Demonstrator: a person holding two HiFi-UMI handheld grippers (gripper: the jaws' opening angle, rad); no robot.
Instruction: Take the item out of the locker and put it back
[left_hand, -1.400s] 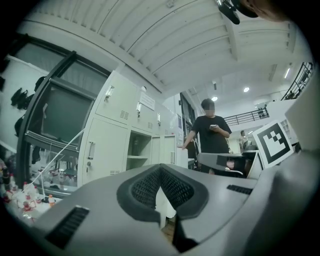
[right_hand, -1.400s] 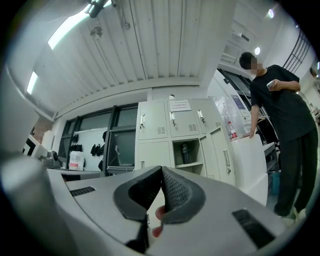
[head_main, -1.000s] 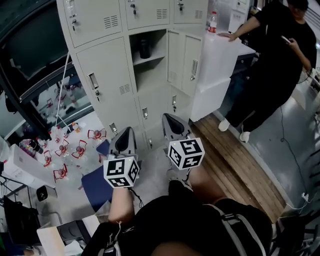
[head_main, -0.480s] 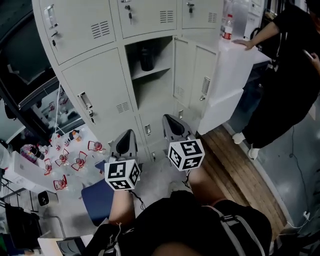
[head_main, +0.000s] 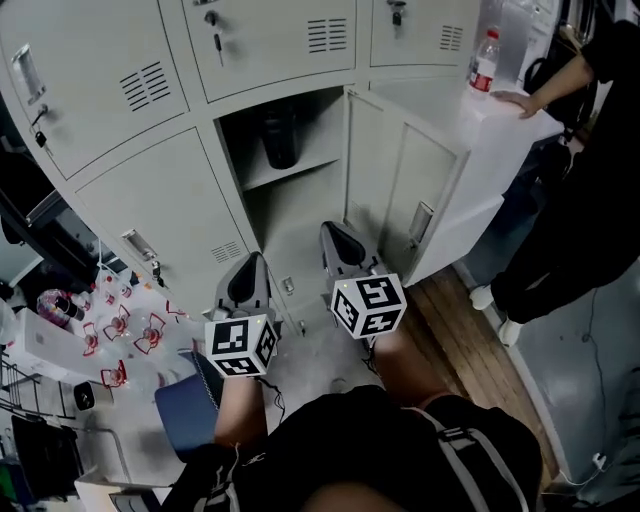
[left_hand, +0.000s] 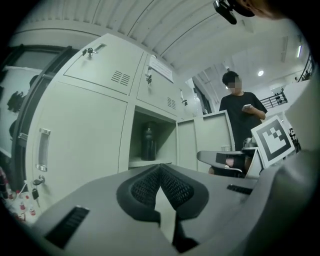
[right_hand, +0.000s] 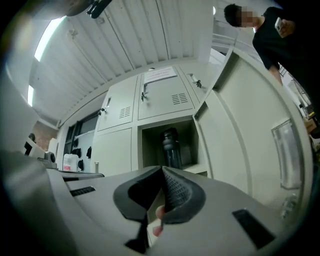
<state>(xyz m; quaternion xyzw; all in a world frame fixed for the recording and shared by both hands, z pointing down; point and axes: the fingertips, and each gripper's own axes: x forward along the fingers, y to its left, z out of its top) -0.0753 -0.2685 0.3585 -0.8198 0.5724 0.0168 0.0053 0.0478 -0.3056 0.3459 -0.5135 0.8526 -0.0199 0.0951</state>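
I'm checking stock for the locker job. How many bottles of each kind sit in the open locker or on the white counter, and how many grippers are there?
Dark bottle, in the open locker: 1
Clear bottle with a red label, on the white counter: 1
Grippers: 2, the left gripper and the right gripper
Total: 4
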